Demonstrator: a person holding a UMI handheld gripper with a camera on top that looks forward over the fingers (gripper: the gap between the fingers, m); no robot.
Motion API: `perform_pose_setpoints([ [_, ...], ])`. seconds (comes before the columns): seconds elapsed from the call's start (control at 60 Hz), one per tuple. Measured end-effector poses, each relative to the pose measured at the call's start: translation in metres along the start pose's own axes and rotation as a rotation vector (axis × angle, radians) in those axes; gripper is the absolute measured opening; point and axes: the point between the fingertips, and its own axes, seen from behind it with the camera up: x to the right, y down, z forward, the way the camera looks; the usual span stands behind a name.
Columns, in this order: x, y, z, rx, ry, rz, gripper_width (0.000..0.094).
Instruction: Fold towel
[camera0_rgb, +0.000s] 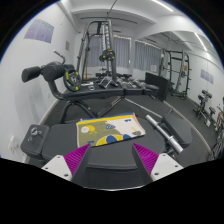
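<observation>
One view, from the gripper, is showing the whole scene. The gripper (113, 160) is hovering open and empty, its two purple pads (82, 158) spread apart and pointing at the towel (109, 130), which is lying just ahead of them on a dark counter (60, 135). The fold is looking not yet begun; the next move is probably calling for lowering onto the near edge and pinching it. The towel is lying flat, pale with yellow and blue patterning, beside a grey bar (163, 131).
</observation>
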Motion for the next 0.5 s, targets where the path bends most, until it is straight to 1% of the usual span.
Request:
perform_pose_setpoints([
  [0.267,-0.089,0.006,0.009,-0.007,-0.109,-0.045,0.0853],
  [0.4,-0.111,0.01,0.026,-0.01,-0.14,-0.059,0.0854],
  [0.5,-0.115,0.016,0.05,-0.024,-0.141,-0.069,0.0855],
])
